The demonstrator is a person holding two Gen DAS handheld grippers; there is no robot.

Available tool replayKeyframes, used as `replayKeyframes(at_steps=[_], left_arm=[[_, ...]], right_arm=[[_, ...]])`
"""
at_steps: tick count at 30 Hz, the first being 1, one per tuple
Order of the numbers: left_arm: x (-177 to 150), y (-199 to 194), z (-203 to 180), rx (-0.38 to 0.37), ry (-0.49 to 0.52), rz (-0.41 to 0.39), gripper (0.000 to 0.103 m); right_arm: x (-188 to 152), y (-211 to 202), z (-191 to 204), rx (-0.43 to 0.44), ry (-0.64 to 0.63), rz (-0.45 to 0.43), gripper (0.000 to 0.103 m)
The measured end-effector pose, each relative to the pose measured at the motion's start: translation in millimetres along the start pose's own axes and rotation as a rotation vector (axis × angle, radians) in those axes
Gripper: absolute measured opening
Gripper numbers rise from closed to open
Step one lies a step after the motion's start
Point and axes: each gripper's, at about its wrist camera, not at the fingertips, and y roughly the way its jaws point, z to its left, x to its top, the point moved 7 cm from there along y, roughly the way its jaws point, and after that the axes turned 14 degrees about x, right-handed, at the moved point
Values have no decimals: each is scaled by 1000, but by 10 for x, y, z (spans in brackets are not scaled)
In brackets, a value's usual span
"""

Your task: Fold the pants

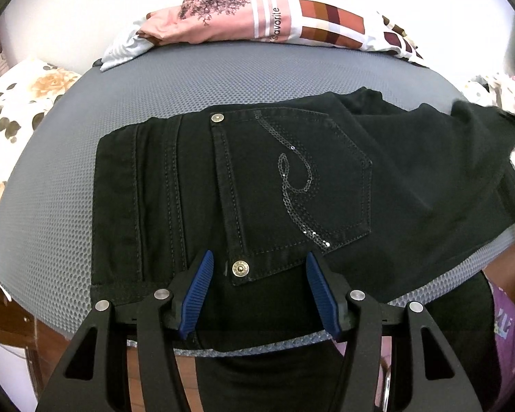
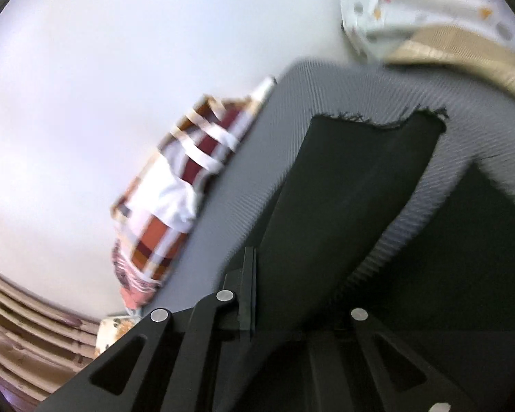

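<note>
Black pants [image 1: 292,185] lie across a grey mesh table [image 1: 51,206], waistband at the left, a back pocket with a sequin swirl facing up. My left gripper [image 1: 259,276] is open, its blue pads [image 1: 199,292] just above the pants near the pocket's lower rivet, holding nothing. In the right wrist view my right gripper [image 2: 257,274] is shut on a black pant leg [image 2: 343,199], whose frayed hem is lifted off the table [image 2: 243,185]. That view is tilted and blurred.
A pile of pink and plaid clothes [image 1: 257,13] lies at the table's far edge, and shows in the right wrist view [image 2: 175,199]. A floral cushion [image 1: 17,110] is at the left. White spotted fabric [image 2: 412,3] and a beige cloth sit beyond the hem.
</note>
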Motion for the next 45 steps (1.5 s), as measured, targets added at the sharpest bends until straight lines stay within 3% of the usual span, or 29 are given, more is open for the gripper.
replayKeyframes(at_steps=[4, 7, 10, 15, 22, 28, 32, 37, 40, 42, 44, 45], left_arm=[[-3, -9, -10, -4, 6, -5, 58], [-14, -9, -24, 5, 23, -13, 58], [-15, -6, -27, 4, 28, -14, 58], [-13, -9, -26, 7, 26, -15, 58], [-21, -5, -48, 15, 36, -21, 62], [-27, -1, -75, 17, 41, -32, 65], [-34, -2, -83, 19, 40, -41, 67], [-36, 4, -107, 24, 41, -45, 70], [-31, 7, -112, 25, 41, -43, 72], [-30, 3, -113, 26, 41, -45, 72], [-16, -29, -124, 16, 37, -53, 72], [-4, -60, -135, 2, 35, -62, 72]], right_arm=[[6, -727, -11, -28, -23, -57, 4], [-161, -989, -408, -119, 8, -21, 4], [-356, -1112, -837, -132, 136, -17, 4], [-406, -1171, -1064, -4, 243, -47, 4], [-371, -1348, -1212, 70, 324, -67, 5], [-165, -1498, -1294, -33, 253, -112, 5], [57, -1614, -1294, -58, 189, -173, 5], [51, -1713, -1452, -80, 179, -150, 6], [210, -2041, -1533, -171, 165, -266, 9], [293, -2178, -1490, -163, 181, -315, 9], [326, -2155, -1270, -121, 133, -286, 9], [311, -2038, -1093, -111, 76, -230, 9]])
